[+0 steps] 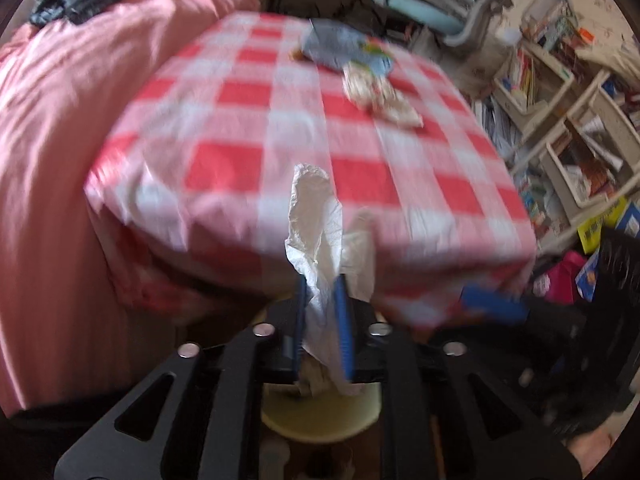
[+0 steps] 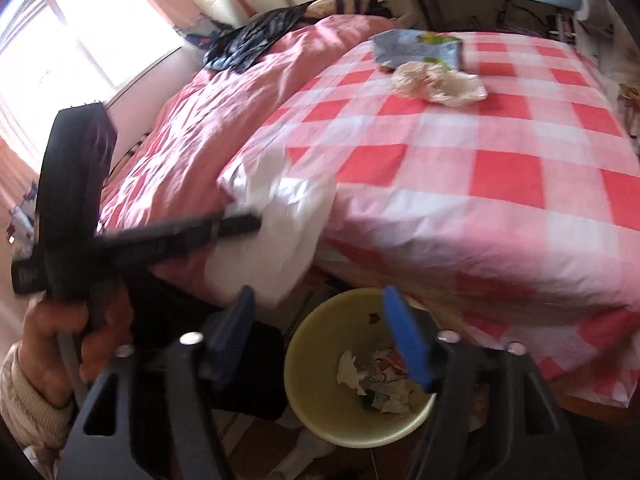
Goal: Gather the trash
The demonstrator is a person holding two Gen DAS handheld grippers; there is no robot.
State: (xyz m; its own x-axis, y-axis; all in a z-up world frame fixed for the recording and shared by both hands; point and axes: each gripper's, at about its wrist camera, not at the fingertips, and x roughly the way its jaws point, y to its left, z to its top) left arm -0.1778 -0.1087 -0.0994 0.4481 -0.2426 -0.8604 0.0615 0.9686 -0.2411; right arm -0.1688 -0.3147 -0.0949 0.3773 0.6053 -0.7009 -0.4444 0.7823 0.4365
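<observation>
Mostly white, crumpled tissue between left tool fingers.

Bright window lights a pink-quilted bed beside a red-checked table and cluttered shelves

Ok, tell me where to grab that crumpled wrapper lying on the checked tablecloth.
Pinch the crumpled wrapper at its raised, bunched middle, coming down from above on the near side. It lies flat and loose on the checked tablecloth, and the blue packet crowds its far edge.
</observation>
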